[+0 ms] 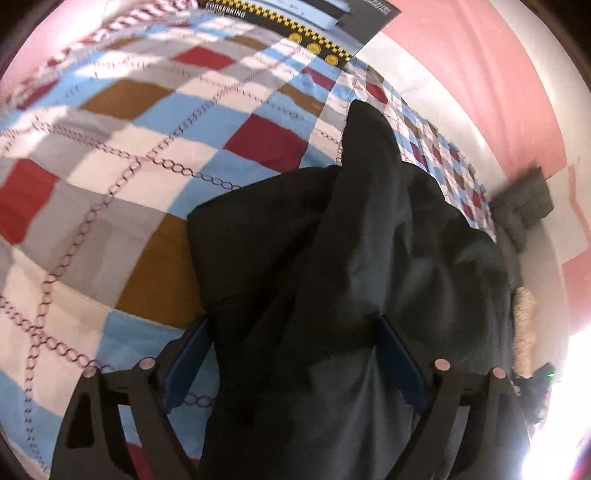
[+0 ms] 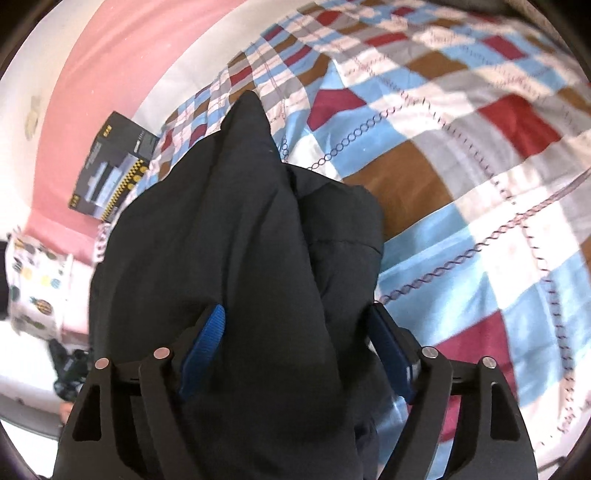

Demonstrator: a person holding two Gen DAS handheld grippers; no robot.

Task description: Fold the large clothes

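Note:
A large black padded garment (image 1: 332,240) lies bunched on the checked bedspread (image 1: 147,155), with one end rising to a peak far from the camera. My left gripper (image 1: 295,321) stands wide open; the cloth fills the gap between its blue pads (image 1: 192,354) and spills over the fingers' base. In the right wrist view the same garment (image 2: 240,221) heaps up between the spread blue pads (image 2: 391,354) of my right gripper (image 2: 295,308), which is also open. Whether any pad touches the fabric I cannot tell. The cloth hides the bedspread under both grippers.
The bedspread (image 2: 480,192) has red, blue, brown, grey and white squares. A dark printed box (image 1: 314,26) (image 2: 110,170) leans at the bed's edge against a pink wall (image 2: 92,74). A patterned pillow (image 2: 33,280) and grey folded cloth (image 1: 524,199) lie off to the sides.

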